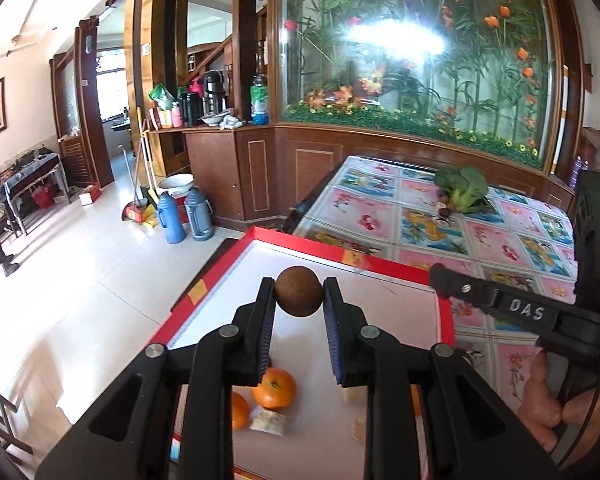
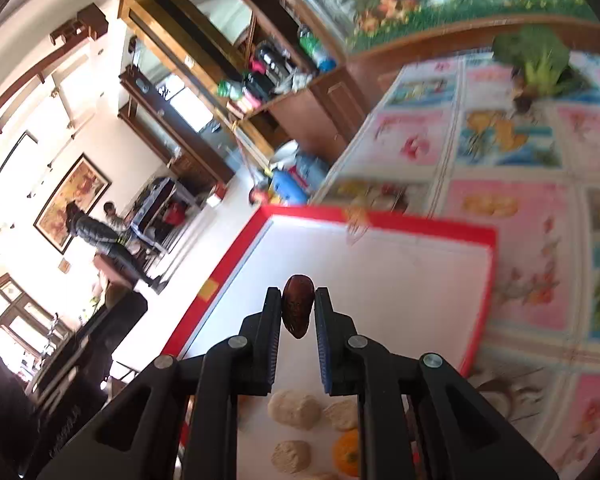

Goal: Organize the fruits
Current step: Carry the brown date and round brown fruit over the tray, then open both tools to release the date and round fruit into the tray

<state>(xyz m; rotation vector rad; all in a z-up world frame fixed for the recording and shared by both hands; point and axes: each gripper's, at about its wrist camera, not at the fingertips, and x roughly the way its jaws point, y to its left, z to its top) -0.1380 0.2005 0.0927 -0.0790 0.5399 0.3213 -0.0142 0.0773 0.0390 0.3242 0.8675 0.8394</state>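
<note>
- Above a red-rimmed white tray [image 1: 446,312], the left tongs [image 1: 299,292] are clamped on a round brown fruit [image 1: 299,291], held clear of the tray floor.
- Beneath them, on the tray, lie two oranges [image 1: 275,388] and pale, crumbly snack pieces [image 1: 269,421].
- Over the same tray [image 2: 476,236] in the right wrist view, the right tongs [image 2: 298,308] are clamped on a small, dark reddish, oval fruit [image 2: 298,310].
- The tray sits on a counter [image 1: 480,236] covered with a flowery patterned cloth.
- A leafy green vegetable [image 1: 462,186] rests near the counter's far side, well apart from the tray.
</note>
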